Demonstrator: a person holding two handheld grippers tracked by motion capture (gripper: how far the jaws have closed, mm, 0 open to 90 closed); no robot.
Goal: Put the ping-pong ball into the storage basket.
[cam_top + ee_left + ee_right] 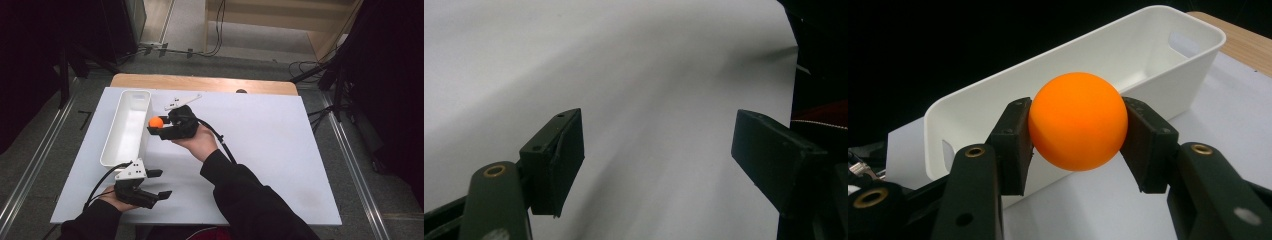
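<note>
One orange ball is clamped between the two jaws of the right hand-held gripper; its flanks are covered by the jaw pads in the right gripper view, and in the high view only its top is seen, just beside the long right wall of the bin and above the surface. The bases of those jaws are cut off at the bottom edge of the right gripper view.

The left hand-held gripper is held near the surface's 7 o'clock corner with its two jaws wide apart and nothing between them. In the left gripper view, the right jaw is cut off by the frame, and blurred dark shapes at 2 o'clock cannot be made out.

One white bin lies at 10 o'clock on the white surface; its interior looks bare, though its near end is hidden behind the ball in the right gripper view.
</note>
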